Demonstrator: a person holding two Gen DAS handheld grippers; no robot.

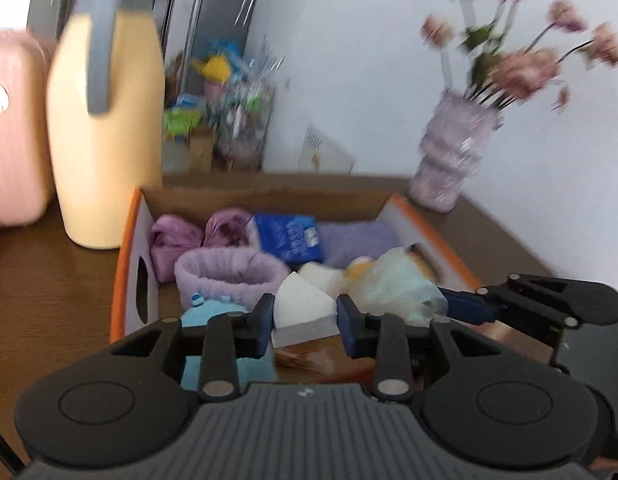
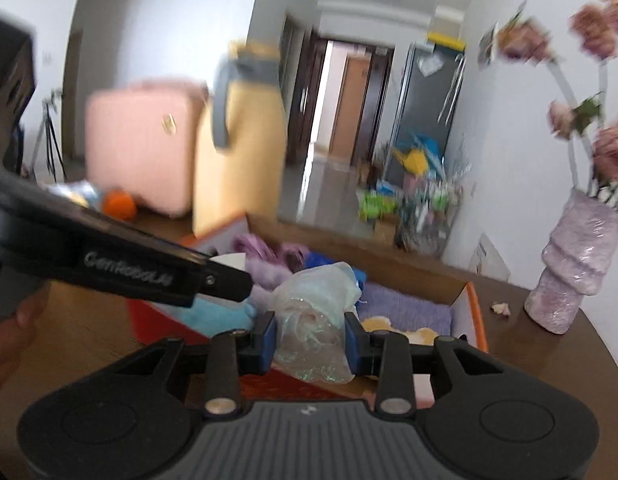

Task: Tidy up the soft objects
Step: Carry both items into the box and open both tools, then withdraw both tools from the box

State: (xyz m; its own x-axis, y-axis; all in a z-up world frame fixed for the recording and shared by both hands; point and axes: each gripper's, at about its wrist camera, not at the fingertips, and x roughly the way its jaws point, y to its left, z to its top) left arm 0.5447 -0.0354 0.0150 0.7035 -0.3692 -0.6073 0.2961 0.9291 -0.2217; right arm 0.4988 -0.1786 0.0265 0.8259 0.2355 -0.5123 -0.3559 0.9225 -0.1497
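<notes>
An open cardboard box (image 1: 269,194) with orange sides sits on the brown table. It holds purple cloth bundles (image 1: 177,240), a lavender headband (image 1: 229,276), a blue packet (image 1: 289,236), a lavender towel (image 1: 357,240), a light blue plush (image 1: 205,316) and a yellow plush (image 2: 393,326). My left gripper (image 1: 305,320) is over the box's near end, shut on a white wedge sponge (image 1: 301,302). My right gripper (image 2: 311,340) is shut on a crumpled pale green translucent bag (image 2: 317,300), held above the box. In the left wrist view the bag (image 1: 397,288) sits beside the sponge.
A tall yellow jug (image 1: 105,140) with a grey handle stands at the box's far left, with a pink suitcase (image 1: 13,128) beyond it. A lilac vase (image 1: 453,152) of pink flowers stands at the far right near the wall. An orange ball (image 2: 119,204) lies far left.
</notes>
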